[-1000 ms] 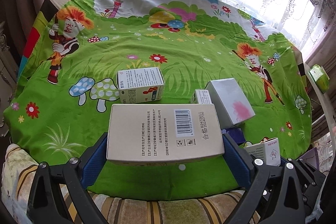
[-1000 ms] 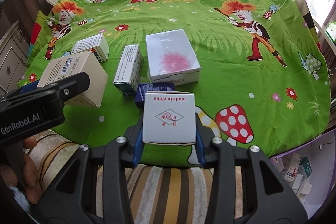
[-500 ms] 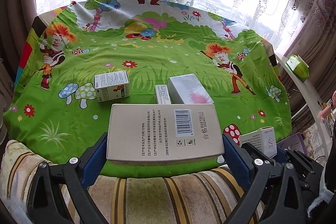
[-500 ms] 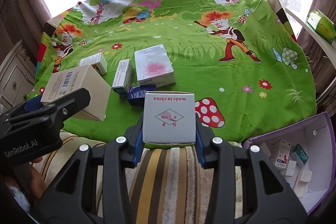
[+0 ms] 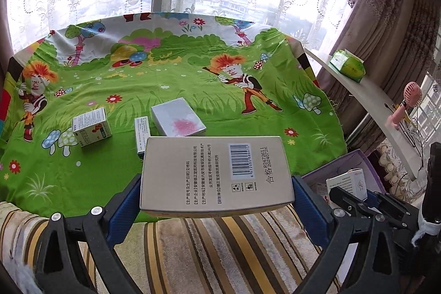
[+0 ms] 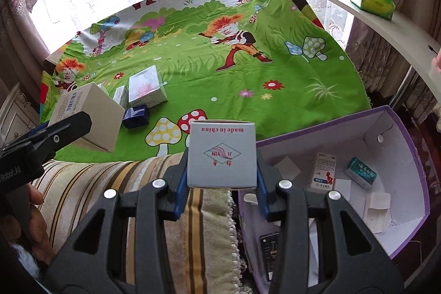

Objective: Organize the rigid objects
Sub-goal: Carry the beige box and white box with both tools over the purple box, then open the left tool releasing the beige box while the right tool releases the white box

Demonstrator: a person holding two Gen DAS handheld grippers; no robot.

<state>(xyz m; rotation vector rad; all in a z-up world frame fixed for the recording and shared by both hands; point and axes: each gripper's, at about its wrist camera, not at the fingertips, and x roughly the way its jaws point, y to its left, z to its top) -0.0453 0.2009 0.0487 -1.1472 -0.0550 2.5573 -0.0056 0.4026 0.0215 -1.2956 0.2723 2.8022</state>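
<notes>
Both grippers carry cargo to bin: left gripper (image 5: 216, 207) jaws clamped on the tan carton (image 5: 216, 175), right gripper (image 6: 222, 185) jaws clamped on the white box (image 6: 222, 154), purple bin (image 6: 397, 239) at 4 o'clock.

Each camera rides on its own gripper and looks forward and steeply down along the two fingers, so the held box fills the near foreground. The left wrist view faces the green cartoon cloth (image 5: 193, 79) from over its near edge, toward the window. The right wrist view sits further right, over the striped cover (image 6: 115, 183) and the purple-edged box (image 6: 408, 145). Both views share the cloth, the shelf (image 5: 366, 101) at the right and the purple-edged box.
</notes>
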